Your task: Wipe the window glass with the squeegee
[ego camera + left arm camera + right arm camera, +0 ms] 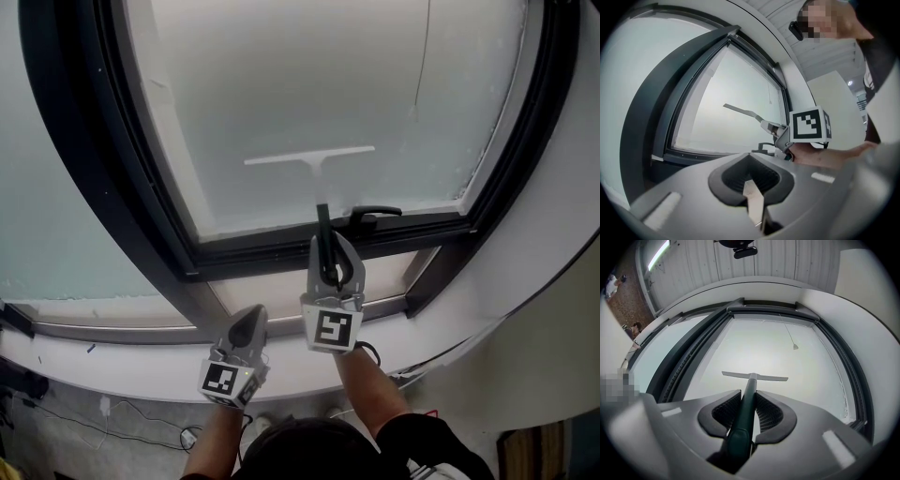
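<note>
The squeegee has a white blade (309, 156) lying flat against the frosted window glass (309, 75), low in the pane. Its dark handle (323, 230) runs down into my right gripper (334, 274), which is shut on it. In the right gripper view the handle (743, 418) sits clamped between the pads, and the blade (754, 376) is crosswise ahead. My left gripper (247, 330) hangs lower left over the sill, shut and holding nothing. In its own view the left gripper (752, 177) points at the squeegee (743, 110) and the right gripper's marker cube (810, 124).
A dark frame (141, 197) surrounds the pane, with a black window handle (375, 214) on its lower rail, just right of the squeegee handle. A thin pull cord (413, 112) hangs in front of the glass at upper right. A white sill (141, 366) lies below, with cables (141, 427) on the floor.
</note>
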Motion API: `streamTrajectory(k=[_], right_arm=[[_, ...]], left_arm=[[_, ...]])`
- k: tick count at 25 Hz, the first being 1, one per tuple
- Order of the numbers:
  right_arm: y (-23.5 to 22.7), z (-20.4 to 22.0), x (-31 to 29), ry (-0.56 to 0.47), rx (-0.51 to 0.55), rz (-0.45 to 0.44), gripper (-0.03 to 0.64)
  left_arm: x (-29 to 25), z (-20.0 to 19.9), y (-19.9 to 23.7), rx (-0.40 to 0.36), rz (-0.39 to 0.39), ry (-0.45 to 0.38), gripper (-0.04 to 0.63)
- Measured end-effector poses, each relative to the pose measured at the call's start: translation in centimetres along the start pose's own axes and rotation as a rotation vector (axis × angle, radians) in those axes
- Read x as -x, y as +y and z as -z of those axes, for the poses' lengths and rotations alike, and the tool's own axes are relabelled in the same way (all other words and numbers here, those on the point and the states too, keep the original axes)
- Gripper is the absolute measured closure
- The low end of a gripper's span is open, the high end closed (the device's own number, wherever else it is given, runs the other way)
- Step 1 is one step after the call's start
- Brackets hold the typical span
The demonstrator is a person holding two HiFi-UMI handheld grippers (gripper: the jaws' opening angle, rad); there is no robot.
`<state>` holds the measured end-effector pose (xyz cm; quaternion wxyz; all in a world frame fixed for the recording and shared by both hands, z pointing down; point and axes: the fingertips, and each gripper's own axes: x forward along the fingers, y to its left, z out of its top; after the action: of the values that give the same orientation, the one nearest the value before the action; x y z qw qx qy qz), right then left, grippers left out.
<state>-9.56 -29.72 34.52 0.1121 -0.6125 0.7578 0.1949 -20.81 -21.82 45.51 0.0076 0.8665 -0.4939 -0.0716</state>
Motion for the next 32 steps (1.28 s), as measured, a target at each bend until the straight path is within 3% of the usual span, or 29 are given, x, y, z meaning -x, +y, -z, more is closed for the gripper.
streamTrajectory(k=[25, 32], right_arm=[[1.2, 4.4, 2.8, 0.099, -0.021, -0.017, 0.518], [1.6, 5.9, 3.7, 0.141, -0.049, -0.016, 0.518]], left_arm=[[-0.1, 2.2, 1.1, 0.07, -0.037, 0.017, 0.597], [0.7, 2.6, 1.1, 0.057, -0.054, 0.037, 0.597]])
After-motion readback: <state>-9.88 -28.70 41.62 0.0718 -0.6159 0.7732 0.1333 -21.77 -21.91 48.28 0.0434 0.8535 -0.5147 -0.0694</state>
